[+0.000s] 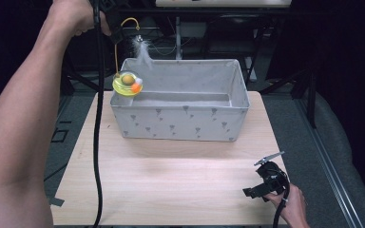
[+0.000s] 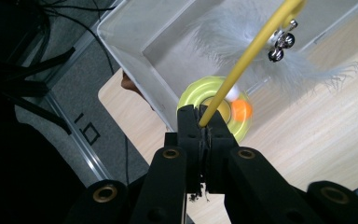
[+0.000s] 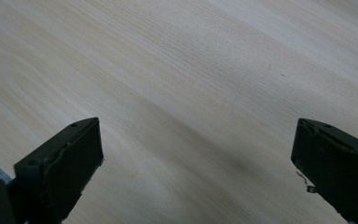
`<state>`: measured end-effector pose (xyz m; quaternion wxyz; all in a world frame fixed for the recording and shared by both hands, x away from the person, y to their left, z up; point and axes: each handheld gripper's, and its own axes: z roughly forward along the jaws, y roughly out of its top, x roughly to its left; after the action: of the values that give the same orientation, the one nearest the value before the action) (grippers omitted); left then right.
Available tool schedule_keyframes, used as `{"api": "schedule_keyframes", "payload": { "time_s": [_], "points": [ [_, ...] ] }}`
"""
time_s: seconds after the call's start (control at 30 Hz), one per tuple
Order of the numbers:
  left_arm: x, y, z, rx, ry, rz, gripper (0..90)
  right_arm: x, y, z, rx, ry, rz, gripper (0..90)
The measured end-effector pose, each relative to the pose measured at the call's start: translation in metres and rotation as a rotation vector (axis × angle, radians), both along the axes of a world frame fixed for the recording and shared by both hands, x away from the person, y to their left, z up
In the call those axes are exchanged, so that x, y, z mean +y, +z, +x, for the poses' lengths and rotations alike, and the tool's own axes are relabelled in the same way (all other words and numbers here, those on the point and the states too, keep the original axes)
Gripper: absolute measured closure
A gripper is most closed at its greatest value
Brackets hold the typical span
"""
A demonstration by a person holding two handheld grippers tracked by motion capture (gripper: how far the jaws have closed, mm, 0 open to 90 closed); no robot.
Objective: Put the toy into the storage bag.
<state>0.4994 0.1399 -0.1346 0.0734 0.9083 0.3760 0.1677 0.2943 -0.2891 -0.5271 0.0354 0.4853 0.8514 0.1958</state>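
My left gripper [image 1: 118, 34] is raised above the bin's far left corner, shut on the thin yellow wand [image 2: 251, 51] of a cat toy. In the left gripper view the jaws [image 2: 204, 126] pinch the wand. A yellow-green disc [image 1: 127, 84] with an orange ball [image 2: 241, 109] hangs over the left rim of the grey fabric bin [image 1: 178, 121]. A pale feather [image 1: 142, 50] and small metal bells [image 2: 279, 44] hang from the wand's upper end. My right gripper [image 1: 261, 180] rests low over the table's front right, open, with bare wood between its jaws [image 3: 196, 154].
The bin [image 2: 130, 51] stands at the back of the light wooden table [image 1: 171, 180]; its inside looks bare. A black cable [image 1: 96, 142] hangs from my left gripper across the table's left side. Dark stands and floor surround the table.
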Motion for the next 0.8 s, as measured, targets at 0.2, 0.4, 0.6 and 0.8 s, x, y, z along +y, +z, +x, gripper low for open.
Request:
{"api": "schedule_keyframes", "payload": {
  "time_s": [0.2,0.4,0.6,0.8],
  "points": [
    [-0.003,-0.009,0.011,0.01,0.001,-0.004,88.2,0.0,0.0,0.0,0.001,-0.004,0.015,1.7],
    [-0.005,-0.02,0.02,0.013,0.008,-0.011,88.2,0.0,-0.001,0.0,0.0,-0.009,0.024,1.8],
    [-0.004,-0.028,0.026,0.013,0.015,-0.025,88.2,0.0,0.0,0.0,0.004,0.004,0.001,1.8],
    [-0.003,-0.039,0.032,0.009,0.022,-0.03,88.2,0.0,0.0,0.0,0.005,0.005,0.015,1.8]
  ]
}}
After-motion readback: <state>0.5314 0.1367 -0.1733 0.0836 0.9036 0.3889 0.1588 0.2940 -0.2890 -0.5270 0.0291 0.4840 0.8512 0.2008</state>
